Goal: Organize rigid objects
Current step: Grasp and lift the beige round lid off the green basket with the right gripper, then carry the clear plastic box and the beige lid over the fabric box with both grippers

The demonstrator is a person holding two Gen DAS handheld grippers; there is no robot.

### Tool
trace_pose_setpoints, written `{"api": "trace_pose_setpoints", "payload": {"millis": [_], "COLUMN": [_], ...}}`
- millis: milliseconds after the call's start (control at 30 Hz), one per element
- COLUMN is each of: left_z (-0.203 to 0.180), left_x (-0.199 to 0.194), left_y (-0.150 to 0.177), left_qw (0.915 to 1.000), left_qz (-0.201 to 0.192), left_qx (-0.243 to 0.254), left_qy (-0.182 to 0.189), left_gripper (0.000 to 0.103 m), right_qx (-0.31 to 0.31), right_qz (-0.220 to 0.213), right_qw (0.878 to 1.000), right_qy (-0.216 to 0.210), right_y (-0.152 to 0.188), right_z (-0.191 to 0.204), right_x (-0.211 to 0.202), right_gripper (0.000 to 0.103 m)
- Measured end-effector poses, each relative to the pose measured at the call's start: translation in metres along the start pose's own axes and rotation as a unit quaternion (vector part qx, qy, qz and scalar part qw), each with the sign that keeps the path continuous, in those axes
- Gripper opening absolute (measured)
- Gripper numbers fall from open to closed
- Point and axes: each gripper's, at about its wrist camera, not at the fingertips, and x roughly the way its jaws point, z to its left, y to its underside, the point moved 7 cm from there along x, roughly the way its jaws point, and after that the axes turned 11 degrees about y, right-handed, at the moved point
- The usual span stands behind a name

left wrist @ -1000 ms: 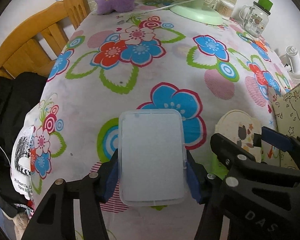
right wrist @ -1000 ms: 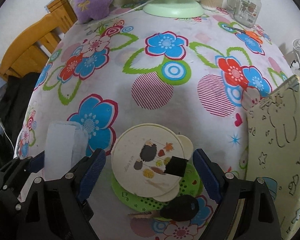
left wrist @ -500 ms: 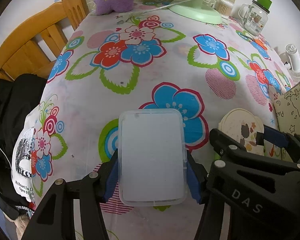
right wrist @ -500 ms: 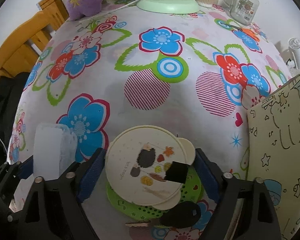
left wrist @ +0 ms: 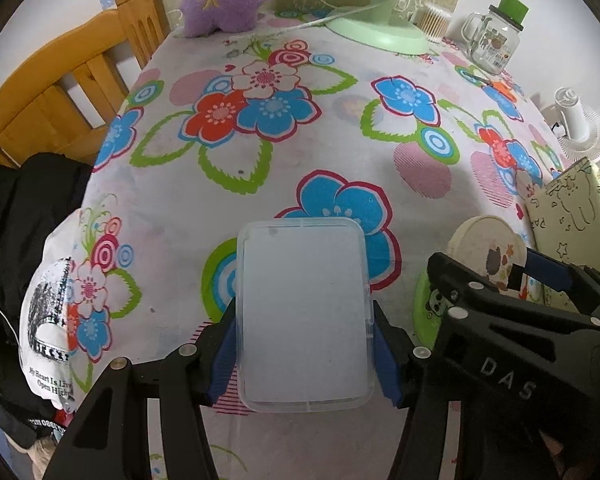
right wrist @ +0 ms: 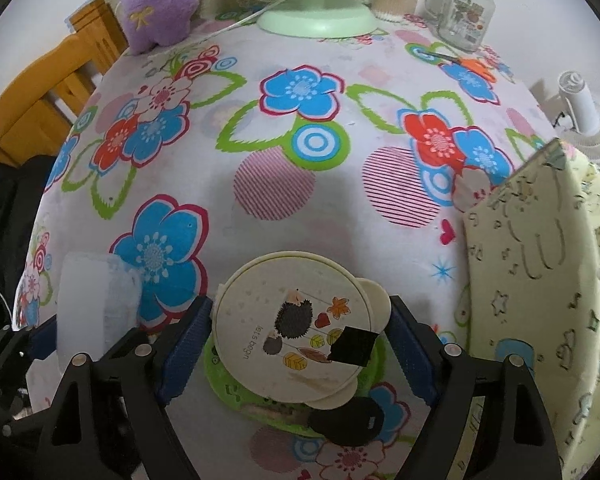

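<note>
My left gripper (left wrist: 304, 344) is shut on a clear rectangular plastic box (left wrist: 304, 316) with a frosted lid, held at the near edge of the flowered table. The box also shows at the left of the right wrist view (right wrist: 96, 308). My right gripper (right wrist: 300, 344) has its blue pads touching both sides of a round cream lidded container (right wrist: 296, 328) with a hedgehog picture. That container sits on a green perforated mat (right wrist: 220, 364). A small black square (right wrist: 352, 346) lies on its lid. The right gripper also shows in the left wrist view (left wrist: 500, 280).
A black car key (right wrist: 348, 420) lies just before the mat. A pale yellow patterned box (right wrist: 540, 280) stands close on the right. At the back are a purple plush (right wrist: 156, 4), a green fan base (right wrist: 320, 20), a glass jar mug (right wrist: 464, 8). A wooden chair (left wrist: 60, 92) is left.
My right gripper has closed in from wide open until its pads touch the round container. The left gripper has kept the plastic box and barely moved.
</note>
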Motion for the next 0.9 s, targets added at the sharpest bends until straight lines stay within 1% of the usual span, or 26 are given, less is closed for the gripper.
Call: {"api": "trace_pose_setpoints", "payload": {"millis": [567,900], "left_z": [-0.006,-0.013], "left_x": [-0.046,-0.076], "left_y": [0.01,0.024], "left_qw": [0.9989,0.9969], "left_qz": [-0.028,-0.046], "left_qx": [0.035,0.061], "left_qy": [0.01,0.019], "left_gripper": [0.06,0.06], "right_qx": [0.031,0.058], "right_qz": [-0.036,-0.057], "right_qw": [0.999,0.997], "right_qy": [0.009,0.019], "right_y": [0.017,0.038], "right_z": [-0.006,-0.017], "right_x": [-0.051,-0.085], "right_gripper": [0.086,0.086]}}
